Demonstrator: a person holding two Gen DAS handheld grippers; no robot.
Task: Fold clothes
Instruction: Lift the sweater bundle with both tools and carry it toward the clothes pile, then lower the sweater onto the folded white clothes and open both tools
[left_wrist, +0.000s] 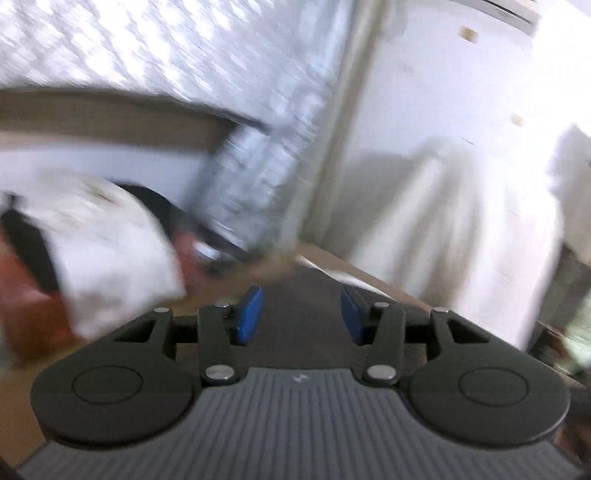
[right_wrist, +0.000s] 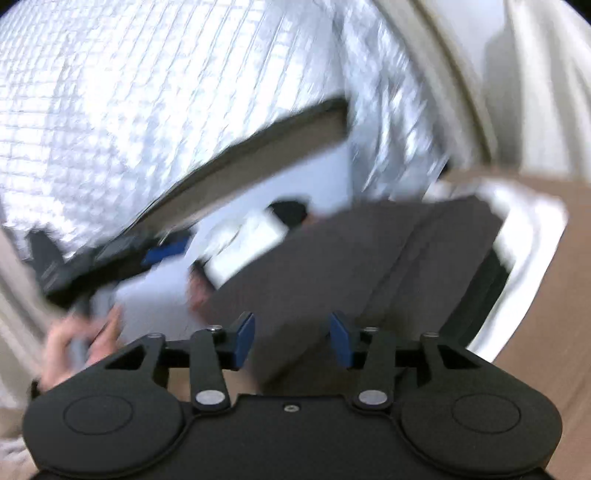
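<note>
Both views are motion-blurred. In the right wrist view a dark grey folded garment (right_wrist: 351, 258) lies on a brown surface (right_wrist: 535, 332), over white cloth (right_wrist: 532, 236) at its right edge. My right gripper (right_wrist: 291, 339) is open and empty, its blue pads just above the garment's near edge. In the left wrist view my left gripper (left_wrist: 303, 314) is open and empty above the same dark garment (left_wrist: 303, 295). The left gripper also shows in the right wrist view (right_wrist: 110, 254), held by a hand (right_wrist: 74, 343).
A white bag or cloth bundle (left_wrist: 103, 251) sits left on something reddish (left_wrist: 26, 310). White hanging fabric (left_wrist: 480, 221) stands at the right. A silver quilted wall (right_wrist: 147, 92) and a brown shelf or ledge (right_wrist: 258, 144) are behind.
</note>
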